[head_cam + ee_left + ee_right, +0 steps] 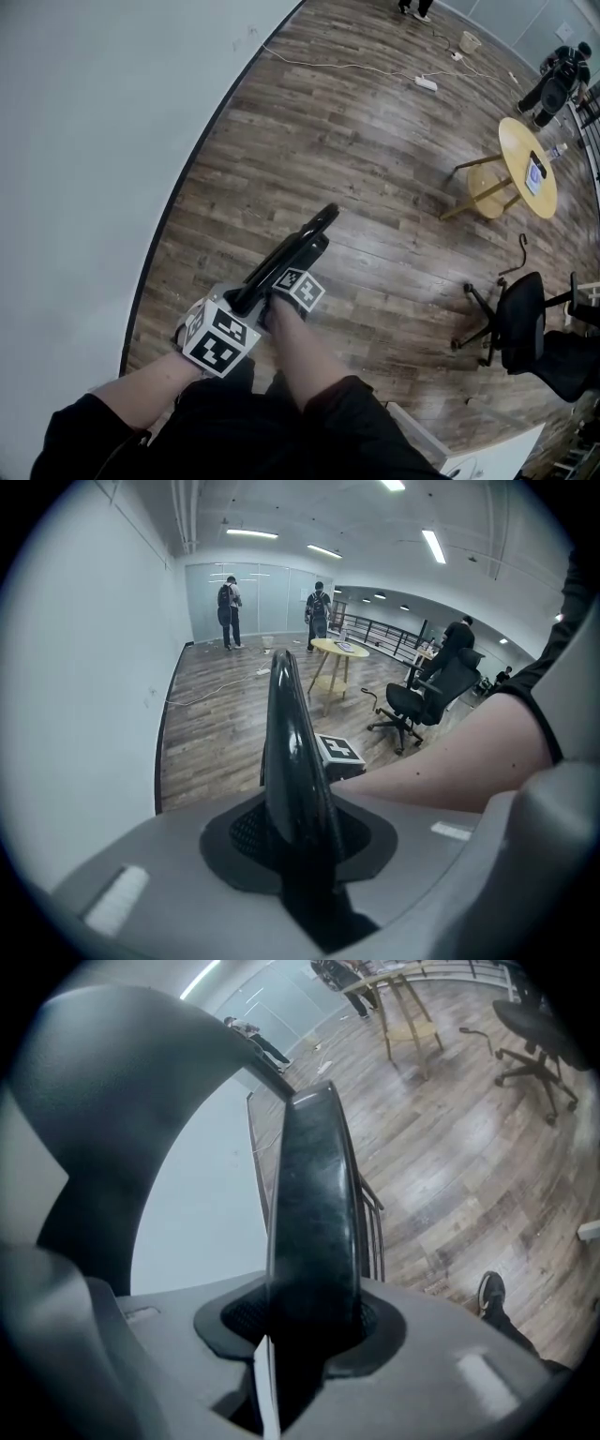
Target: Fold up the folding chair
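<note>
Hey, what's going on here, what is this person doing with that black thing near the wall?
A person is handling a black folding chair with a hand-held gripper in each hand. The left gripper and the right gripper are both clamped on its thin edge. The chair looks folded flat and stands over the wooden floor beside the white wall.

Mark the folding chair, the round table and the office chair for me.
folding chair (pixel 300 247): head view, on its black folded frame.
round table (pixel 517 142): head view, on a bare part of its yellow top.
office chair (pixel 521 319): head view, on its broad black padded part.
</note>
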### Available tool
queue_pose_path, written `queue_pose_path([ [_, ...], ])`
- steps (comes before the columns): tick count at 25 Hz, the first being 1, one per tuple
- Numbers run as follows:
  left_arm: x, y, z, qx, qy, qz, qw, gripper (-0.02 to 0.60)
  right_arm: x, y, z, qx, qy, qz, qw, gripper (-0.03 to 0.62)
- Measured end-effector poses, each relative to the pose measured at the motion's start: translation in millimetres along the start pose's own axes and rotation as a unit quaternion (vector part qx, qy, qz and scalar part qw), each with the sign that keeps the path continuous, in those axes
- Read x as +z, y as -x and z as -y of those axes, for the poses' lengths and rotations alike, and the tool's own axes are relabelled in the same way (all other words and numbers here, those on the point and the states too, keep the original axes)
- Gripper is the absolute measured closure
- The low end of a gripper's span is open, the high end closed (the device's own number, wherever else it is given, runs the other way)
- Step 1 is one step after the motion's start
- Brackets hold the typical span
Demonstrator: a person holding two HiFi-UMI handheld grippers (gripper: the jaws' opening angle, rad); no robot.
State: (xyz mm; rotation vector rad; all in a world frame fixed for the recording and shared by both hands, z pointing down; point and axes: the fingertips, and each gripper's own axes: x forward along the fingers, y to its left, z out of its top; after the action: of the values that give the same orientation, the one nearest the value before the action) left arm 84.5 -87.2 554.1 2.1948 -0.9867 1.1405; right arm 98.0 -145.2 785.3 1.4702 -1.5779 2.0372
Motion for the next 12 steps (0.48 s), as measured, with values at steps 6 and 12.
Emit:
queue_pose_path([
  [6,0.6,3.1,-8.8,0.007,-0.004,0.000,1.0000,0.509,0.3,-8.2,-14.2,0.002,0.002,0.002,1.000,0.459],
  [12,-0.1,5.2,-17.3,0.008,-0.002,0.000,1.0000,0.511,-0.6,-11.0,-24.0,0.019,0.001,0.001,1.000,0.456],
])
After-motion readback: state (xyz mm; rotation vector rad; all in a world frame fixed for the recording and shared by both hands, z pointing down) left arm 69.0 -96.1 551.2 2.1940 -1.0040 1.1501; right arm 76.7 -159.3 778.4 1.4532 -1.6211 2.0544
